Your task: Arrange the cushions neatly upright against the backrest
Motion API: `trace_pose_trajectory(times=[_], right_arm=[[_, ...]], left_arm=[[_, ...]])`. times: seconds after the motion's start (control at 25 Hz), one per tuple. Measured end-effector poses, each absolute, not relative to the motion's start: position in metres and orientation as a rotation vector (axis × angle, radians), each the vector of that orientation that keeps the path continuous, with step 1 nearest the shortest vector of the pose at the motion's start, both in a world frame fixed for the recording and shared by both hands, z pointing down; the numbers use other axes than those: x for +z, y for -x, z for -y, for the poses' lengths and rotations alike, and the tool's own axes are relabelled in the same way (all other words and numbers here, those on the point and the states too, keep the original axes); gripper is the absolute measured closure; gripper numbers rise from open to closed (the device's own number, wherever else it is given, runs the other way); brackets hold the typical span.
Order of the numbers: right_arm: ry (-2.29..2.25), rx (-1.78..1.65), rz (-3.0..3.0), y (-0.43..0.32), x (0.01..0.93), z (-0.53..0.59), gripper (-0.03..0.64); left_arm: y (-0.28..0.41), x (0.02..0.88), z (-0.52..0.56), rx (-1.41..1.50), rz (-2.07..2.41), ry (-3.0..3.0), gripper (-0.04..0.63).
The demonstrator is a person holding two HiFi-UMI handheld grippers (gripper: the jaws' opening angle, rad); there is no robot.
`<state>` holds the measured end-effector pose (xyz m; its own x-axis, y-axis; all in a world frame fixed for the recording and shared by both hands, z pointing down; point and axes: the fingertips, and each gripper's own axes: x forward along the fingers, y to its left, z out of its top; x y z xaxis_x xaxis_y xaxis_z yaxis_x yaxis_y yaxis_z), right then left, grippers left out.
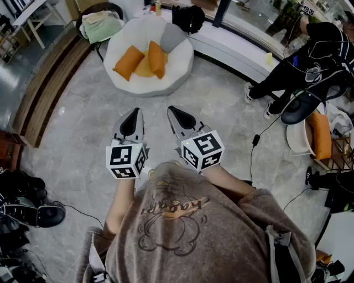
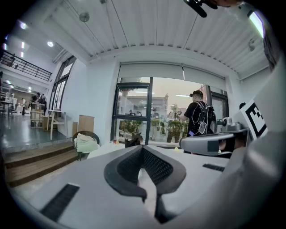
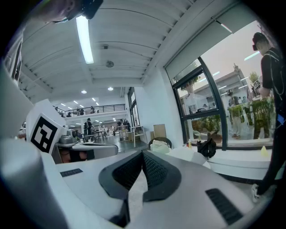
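Observation:
A round white lounge chair (image 1: 168, 77) stands on the grey floor ahead of me. On its seat lie two orange cushions (image 1: 128, 62) (image 1: 156, 58) and a yellow cushion (image 1: 144, 68). A grey cushion (image 1: 172, 37) leans at the chair's back right. My left gripper (image 1: 133, 112) and right gripper (image 1: 172, 109) hang side by side in the air, well short of the chair. Both point roughly level toward it. Each is shut, with the pads meeting and nothing between them, as the left gripper (image 2: 142, 148) and right gripper (image 3: 143, 153) views show.
A person in black (image 1: 312, 61) sits at the right beside a second white chair (image 1: 298, 138) holding an orange cushion (image 1: 321, 135). A wicker chair with green cloth (image 1: 102, 25) and a black bag (image 1: 188, 16) stand behind the lounge chair. Wooden steps (image 1: 50, 77) run along the left. Cables (image 1: 260, 138) cross the floor.

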<state>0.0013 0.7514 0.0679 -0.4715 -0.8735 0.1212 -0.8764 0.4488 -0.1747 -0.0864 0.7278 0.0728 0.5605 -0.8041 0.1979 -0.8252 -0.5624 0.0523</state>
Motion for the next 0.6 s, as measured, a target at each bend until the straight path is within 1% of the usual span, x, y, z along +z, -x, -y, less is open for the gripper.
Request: trace_pose_trajectory(times=[0.32,0.6], right_arm=[[-1.631,0.413,2.64,-0.019,0.076,-0.752,0.598],[-1.584,0.334,2.661,-0.047,0.069,-0.752,0.597]], left_arm=[[0.077,0.079,-0.728,0.244,1.401,-2.636,0.591],[0.061,0.081,-0.724,0.246,1.429,-2.624,0.591]])
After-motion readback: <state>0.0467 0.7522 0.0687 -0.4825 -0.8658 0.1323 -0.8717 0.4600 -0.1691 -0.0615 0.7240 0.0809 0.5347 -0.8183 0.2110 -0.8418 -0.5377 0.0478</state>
